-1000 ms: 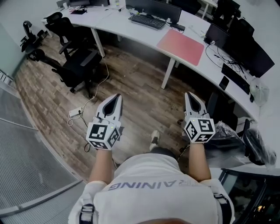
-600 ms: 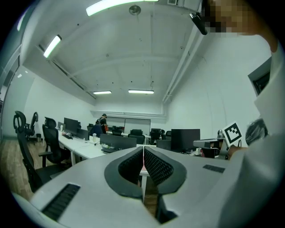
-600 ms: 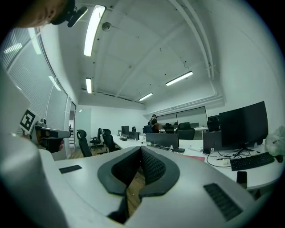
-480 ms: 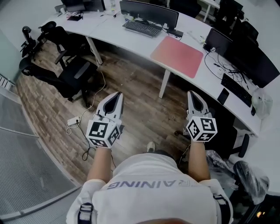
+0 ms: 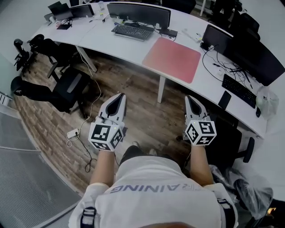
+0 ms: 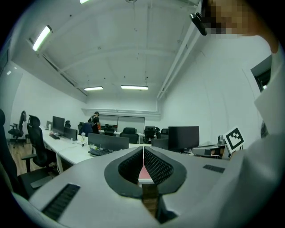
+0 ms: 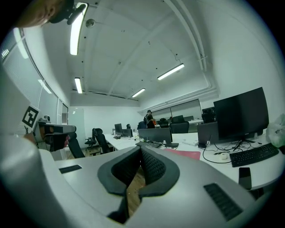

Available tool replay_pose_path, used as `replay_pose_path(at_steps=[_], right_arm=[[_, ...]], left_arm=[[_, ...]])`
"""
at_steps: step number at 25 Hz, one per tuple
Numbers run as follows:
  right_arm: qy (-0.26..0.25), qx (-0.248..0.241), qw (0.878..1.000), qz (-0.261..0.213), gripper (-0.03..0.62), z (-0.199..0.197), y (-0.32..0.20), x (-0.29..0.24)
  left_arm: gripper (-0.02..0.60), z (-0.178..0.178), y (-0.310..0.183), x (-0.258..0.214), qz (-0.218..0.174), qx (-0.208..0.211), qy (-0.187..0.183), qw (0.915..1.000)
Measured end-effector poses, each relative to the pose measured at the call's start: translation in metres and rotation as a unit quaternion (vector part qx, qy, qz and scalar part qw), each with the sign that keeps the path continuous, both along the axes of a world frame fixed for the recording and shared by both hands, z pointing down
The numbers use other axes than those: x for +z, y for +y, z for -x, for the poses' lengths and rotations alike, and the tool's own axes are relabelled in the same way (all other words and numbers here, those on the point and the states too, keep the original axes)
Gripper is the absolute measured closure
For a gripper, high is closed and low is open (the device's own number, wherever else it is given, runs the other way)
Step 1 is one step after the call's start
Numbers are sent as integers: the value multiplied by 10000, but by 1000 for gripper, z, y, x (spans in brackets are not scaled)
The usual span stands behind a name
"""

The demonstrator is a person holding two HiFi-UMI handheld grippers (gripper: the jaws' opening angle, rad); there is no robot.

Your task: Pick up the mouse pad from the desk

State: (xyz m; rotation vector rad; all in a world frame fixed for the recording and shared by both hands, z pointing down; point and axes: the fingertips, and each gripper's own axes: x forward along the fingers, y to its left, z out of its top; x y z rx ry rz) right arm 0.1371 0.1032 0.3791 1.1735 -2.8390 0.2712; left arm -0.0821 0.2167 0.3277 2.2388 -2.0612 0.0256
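Head view: mouse pad (image 5: 171, 59) lies at the desk's (image 5: 102, 38) front edge, long axis along it, ahead of your left gripper (image 5: 119, 96) and right gripper (image 5: 191, 98); right looks nearer | left gripper view: jaws closed, empty, pad straight ahead | right gripper view: jaws closed, empty, pad ahead-right.

Curved white desk (image 5: 98, 38) with monitors (image 5: 138, 13) stands on wood-plank floor (image 5: 138, 102) beside black chairs (image 5: 67, 87), under strip lights (image 6: 133, 87)

Ahead of me, the curved white desk (image 5: 100, 39) carries a pink mouse pad (image 5: 172, 59), with a black keyboard (image 5: 128, 31) lying to its left.
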Motion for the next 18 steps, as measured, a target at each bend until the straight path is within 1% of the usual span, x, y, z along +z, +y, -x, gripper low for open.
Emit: replay_pose_path(at_steps=[4,8,14,18], right_arm=[[94,167,9998,8,571,-1,-22,5],[192,456,9988,-18,571,-1,-52,9],[368,940,9949,-49,571,9,-103,7],[368,1262,9913,12,571,21,-137,5]], left_arm=[[546,8,-32,7,-16,155,88,9998],[546,17,-73,17,-5,414,205,9989],[546,46,-148,16,-59,806,166,9966],[546,65,-196,12,-36,1105,173,9937]])
